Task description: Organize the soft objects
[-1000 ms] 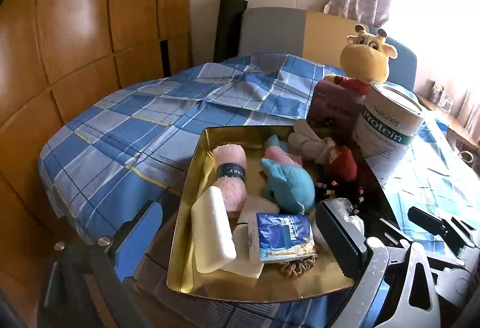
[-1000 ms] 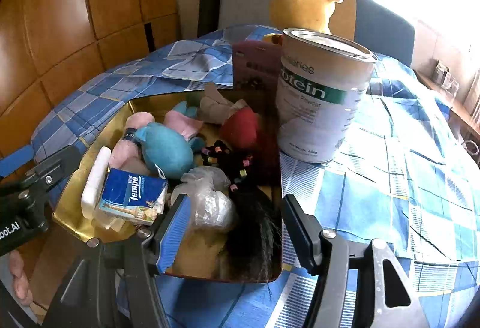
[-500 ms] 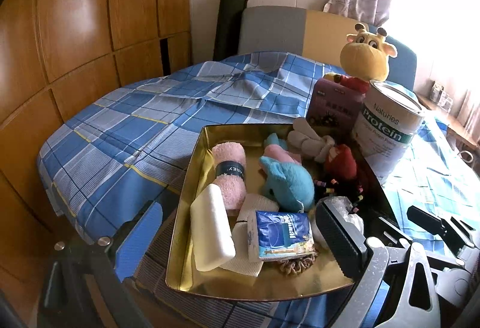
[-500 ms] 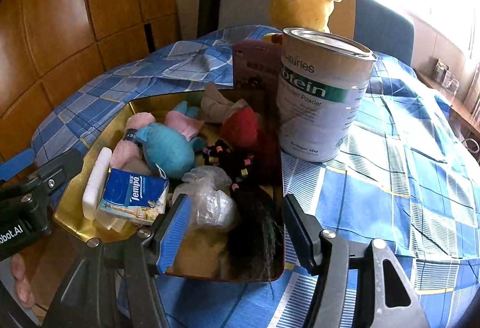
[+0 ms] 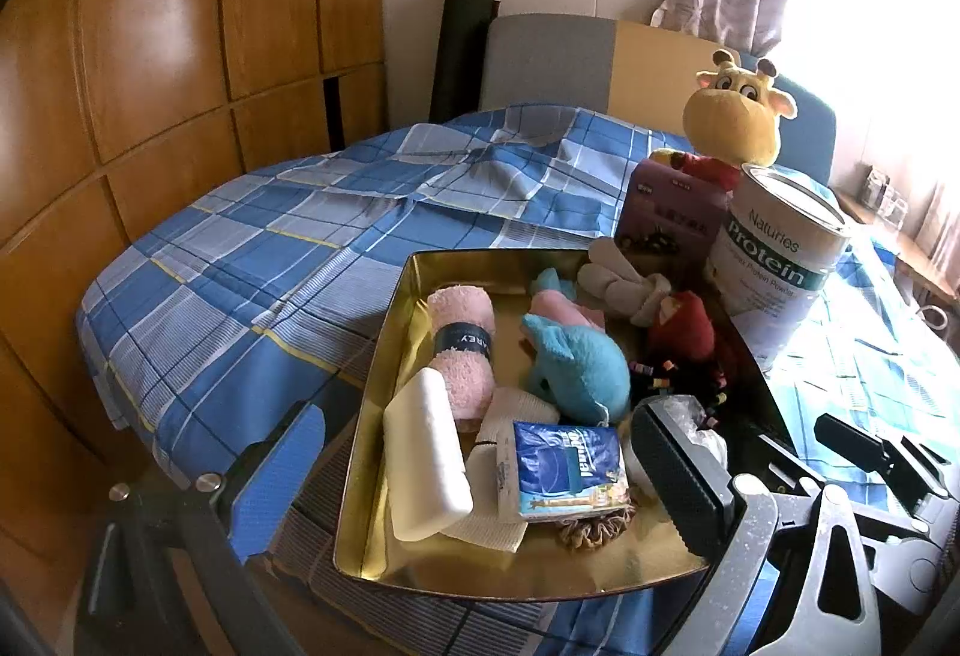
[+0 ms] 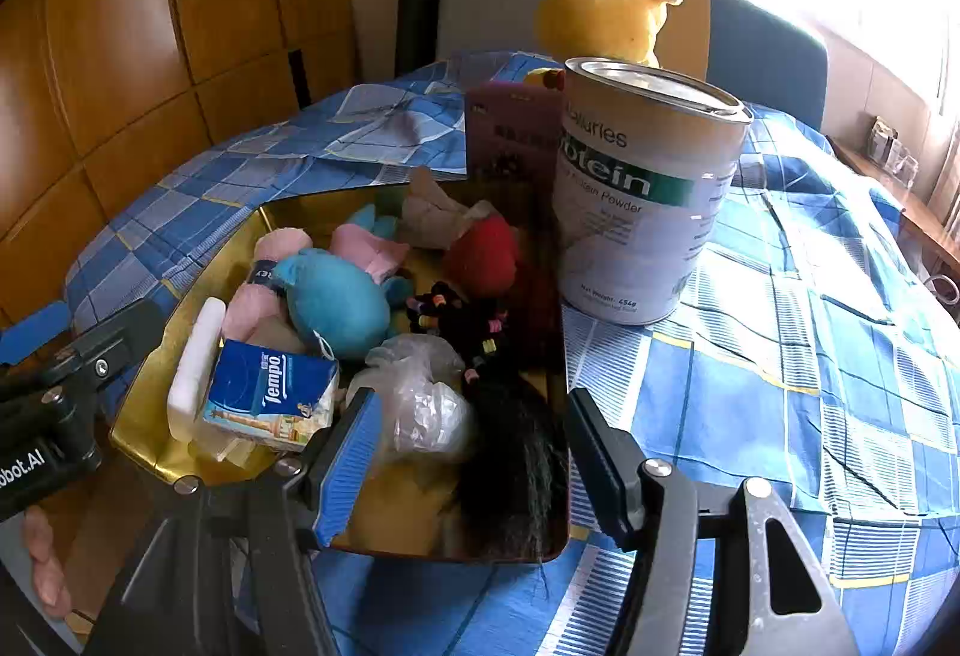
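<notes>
With both the left gripper point(image 5: 474, 482) and right gripper point(image 6: 471, 461) gaping empty above the crowded gold tray point(image 5: 372, 416), apparently nothing sorted yet.

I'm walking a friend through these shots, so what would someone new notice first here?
Probably the gold tray on the blue checked cloth, crammed with soft things: a blue plush dolphin in the middle, a blue tissue pack at the near end. Next, the tall protein tin right of the tray, and the yellow plush giraffe behind it.
</notes>
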Demonstrator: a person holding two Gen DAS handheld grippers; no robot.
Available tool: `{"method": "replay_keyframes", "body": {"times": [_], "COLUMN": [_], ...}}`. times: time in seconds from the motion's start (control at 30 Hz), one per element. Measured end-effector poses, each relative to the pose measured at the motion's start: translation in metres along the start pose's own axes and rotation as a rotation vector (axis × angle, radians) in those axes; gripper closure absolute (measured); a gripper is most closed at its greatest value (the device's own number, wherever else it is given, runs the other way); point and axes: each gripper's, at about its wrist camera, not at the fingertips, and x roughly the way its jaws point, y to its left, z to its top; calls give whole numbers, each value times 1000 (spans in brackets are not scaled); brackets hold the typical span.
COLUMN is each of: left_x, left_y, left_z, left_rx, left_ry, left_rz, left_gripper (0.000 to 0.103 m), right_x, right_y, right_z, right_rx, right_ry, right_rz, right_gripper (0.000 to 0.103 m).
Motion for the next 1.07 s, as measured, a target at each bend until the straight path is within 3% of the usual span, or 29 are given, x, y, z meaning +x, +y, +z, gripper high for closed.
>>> {"method": "replay_keyframes", "body": {"times": [0.93, 1.07], "left_x": [-2, 1], "left_y": [0, 4], "left_z": [-1, 0], "left_rx": [-8, -19], "left_ry": [-3, 16], "left_rz": [5, -7], "left_gripper": [2, 0], "right_x": [1, -5], "right_y": [-4, -14], "right_z": [-2, 1], "right_rx": [8, 40], "right_ry": [9, -21], "right_rz": [0, -9], "right_gripper": [40, 40]}}
